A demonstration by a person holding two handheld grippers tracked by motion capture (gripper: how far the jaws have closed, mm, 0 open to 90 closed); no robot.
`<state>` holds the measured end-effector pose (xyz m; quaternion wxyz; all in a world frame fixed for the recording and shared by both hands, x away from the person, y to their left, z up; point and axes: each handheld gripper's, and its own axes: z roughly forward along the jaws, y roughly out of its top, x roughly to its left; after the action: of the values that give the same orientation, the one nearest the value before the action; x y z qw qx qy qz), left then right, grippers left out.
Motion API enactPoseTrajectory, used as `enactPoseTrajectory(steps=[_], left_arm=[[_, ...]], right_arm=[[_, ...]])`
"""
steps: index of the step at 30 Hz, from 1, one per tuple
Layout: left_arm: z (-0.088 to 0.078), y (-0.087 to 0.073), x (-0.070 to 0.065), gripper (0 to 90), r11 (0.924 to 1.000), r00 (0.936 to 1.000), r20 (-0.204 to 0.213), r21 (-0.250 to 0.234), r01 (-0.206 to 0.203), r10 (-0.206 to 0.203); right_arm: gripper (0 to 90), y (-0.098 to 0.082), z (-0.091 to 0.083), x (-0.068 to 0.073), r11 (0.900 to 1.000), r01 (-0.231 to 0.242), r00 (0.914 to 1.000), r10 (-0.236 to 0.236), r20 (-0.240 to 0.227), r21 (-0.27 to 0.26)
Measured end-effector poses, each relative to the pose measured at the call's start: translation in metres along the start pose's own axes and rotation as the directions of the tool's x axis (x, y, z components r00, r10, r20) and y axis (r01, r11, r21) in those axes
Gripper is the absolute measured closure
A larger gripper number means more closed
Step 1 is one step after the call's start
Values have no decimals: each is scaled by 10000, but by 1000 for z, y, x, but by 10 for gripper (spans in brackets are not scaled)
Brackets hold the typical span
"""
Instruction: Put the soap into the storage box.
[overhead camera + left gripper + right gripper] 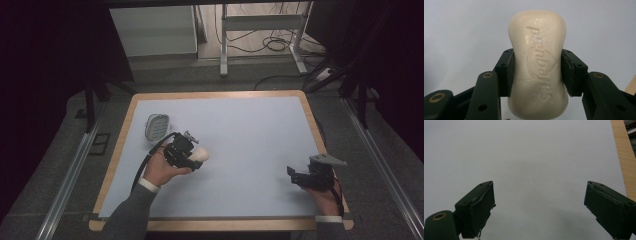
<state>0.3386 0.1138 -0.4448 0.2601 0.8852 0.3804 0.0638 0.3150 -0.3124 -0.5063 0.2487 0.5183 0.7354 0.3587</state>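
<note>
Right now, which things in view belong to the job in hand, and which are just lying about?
In the job:
- cream-coloured embossed bar of soap, clamped in the left gripper
- clear ridged plastic soap dish, nearest the soap

Lying about:
- right gripper, open, idle over the white tabletop
- metal frame and cables beyond the table

One text can be read: a word pressed in relief into the soap point(538, 65), seen in the left gripper view at the centre of the frame. It runs lengthwise down the bar from upper middle to lower middle, turned on its side. The letters look like "pienbajes", though the middle ones are soft and uncertain. A curved, roof-like line is embossed beside the middle letters. No other writing is legible in the pictures.
</note>
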Motion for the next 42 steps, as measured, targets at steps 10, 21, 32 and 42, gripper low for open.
enactPoseTrajectory(steps=[10,21,32,42], left_arm=[[-4,1,9,496,9999,9998,-115,-44,145,-146],[-3,2,18,496,9995,9990,-304,-32,323,-324],[-2,2,30,496,9984,9973,-462,2,569,-568],[-9,2,39,496,9974,9951,-681,-25,714,-714]], right_arm=[[95,-1,2,0,10000,31,10000,-31,12,83],[94,-1,1,0,10000,56,10000,-56,18,72],[95,-1,2,0,9999,84,10000,-84,-2,142],[95,-1,3,1,9998,93,10000,-93,-21,199]])
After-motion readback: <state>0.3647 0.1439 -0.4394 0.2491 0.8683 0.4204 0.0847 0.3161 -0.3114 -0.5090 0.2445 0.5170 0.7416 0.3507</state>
